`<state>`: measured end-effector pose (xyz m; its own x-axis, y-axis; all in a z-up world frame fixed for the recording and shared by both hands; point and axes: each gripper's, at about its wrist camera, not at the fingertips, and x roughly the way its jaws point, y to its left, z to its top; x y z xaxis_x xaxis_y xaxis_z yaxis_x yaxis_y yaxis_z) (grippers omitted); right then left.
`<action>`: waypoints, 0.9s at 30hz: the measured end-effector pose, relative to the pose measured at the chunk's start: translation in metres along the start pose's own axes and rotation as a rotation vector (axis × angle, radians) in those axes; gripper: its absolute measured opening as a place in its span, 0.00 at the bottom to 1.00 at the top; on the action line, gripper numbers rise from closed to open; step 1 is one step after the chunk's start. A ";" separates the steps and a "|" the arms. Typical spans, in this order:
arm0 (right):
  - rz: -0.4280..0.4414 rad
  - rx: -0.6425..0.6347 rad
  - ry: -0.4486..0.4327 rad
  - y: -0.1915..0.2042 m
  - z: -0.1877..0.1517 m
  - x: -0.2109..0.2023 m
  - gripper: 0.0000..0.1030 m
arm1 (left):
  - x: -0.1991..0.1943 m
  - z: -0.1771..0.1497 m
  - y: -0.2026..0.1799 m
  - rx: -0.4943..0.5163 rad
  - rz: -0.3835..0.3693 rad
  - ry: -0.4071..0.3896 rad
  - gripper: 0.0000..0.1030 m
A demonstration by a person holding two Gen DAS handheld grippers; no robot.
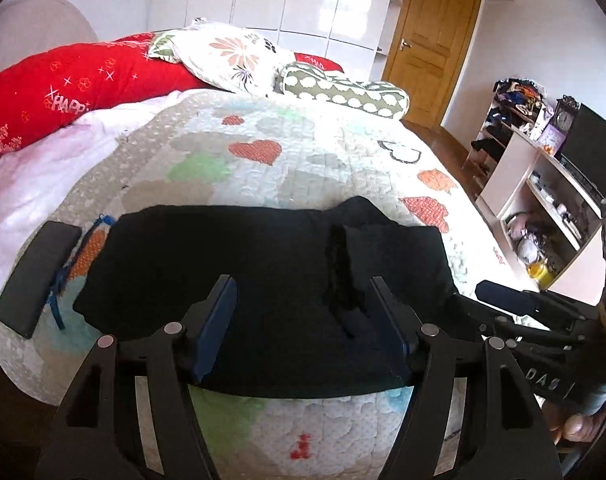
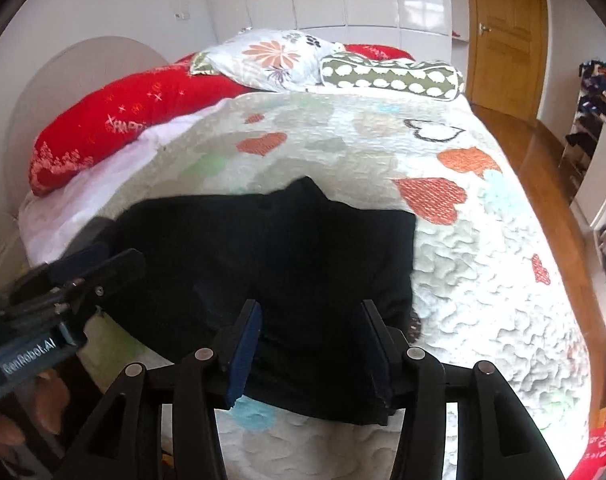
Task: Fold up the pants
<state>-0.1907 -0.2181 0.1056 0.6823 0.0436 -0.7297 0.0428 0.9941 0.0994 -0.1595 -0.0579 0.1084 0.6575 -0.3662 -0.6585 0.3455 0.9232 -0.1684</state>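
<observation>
One pair of black pants (image 1: pixel 239 264) lies folded into a broad block on the quilt (image 1: pixel 295 152), at the near end of the bed. Two grippers are over it: the left gripper (image 1: pixel 303 320) has its fingers spread apart with nothing between them, above the pants' near edge, and the right gripper (image 2: pixel 309 344) stands the same way — jaws wide, holding nothing.

Beyond the pants are three pillows: one red (image 1: pixel 63 84), one floral (image 1: pixel 231 54), one green with white spots (image 1: pixel 343 88).

Only the left view shows a dark phone (image 1: pixel 37 276) lying just left of the pants, and a shelf unit (image 1: pixel 543 184) right of the bed. The right view shows more of the floor (image 2: pixel 543 184) — and the left gripper from the side.
</observation>
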 end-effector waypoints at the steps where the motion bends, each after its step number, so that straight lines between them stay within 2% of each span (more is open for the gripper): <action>1: 0.007 0.017 0.005 0.002 0.003 0.001 0.47 | 0.000 0.001 0.001 0.004 0.002 -0.004 0.65; 7: 0.066 0.189 -0.017 0.005 0.015 -0.009 0.47 | 0.002 0.008 0.012 0.015 0.042 -0.012 0.65; 10: 0.062 0.255 -0.026 0.008 0.018 -0.019 0.48 | 0.003 0.007 0.014 0.026 0.069 -0.021 0.65; 12: 0.068 0.265 -0.025 0.012 0.024 -0.023 0.48 | 0.002 0.005 0.016 0.013 0.075 -0.026 0.65; 16: 0.159 0.250 -0.046 0.020 0.030 -0.029 0.53 | 0.003 -0.001 0.019 0.012 0.100 -0.020 0.65; 19: 0.154 0.247 -0.062 0.015 0.030 -0.026 0.62 | 0.007 -0.003 0.020 0.007 0.119 -0.007 0.65; 27: 0.120 0.257 -0.064 -0.016 0.024 0.009 0.62 | 0.017 -0.007 0.026 -0.019 0.197 0.025 0.65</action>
<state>-0.1676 -0.2356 0.1138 0.7379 0.1451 -0.6592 0.1365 0.9244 0.3563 -0.1438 -0.0391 0.0880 0.6946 -0.1752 -0.6978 0.1984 0.9789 -0.0483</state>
